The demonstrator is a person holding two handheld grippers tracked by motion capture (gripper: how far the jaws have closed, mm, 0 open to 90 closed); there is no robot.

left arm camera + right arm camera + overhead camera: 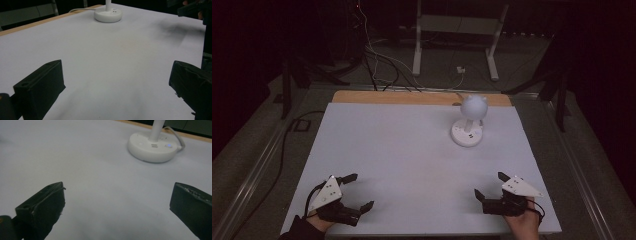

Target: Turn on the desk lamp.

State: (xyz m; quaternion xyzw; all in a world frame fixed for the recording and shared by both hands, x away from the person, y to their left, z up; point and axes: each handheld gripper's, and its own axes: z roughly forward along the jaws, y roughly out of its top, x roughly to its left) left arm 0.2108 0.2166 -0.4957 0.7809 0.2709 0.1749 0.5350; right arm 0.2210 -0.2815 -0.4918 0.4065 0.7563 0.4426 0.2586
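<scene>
I see my left gripper (361, 190) and right gripper (488, 184) low over the near edge of the white table (402, 150), both spread wide and empty. Farther, the right gripper view shows a blue light (169, 145) on the lamp (470, 119) base.
</scene>
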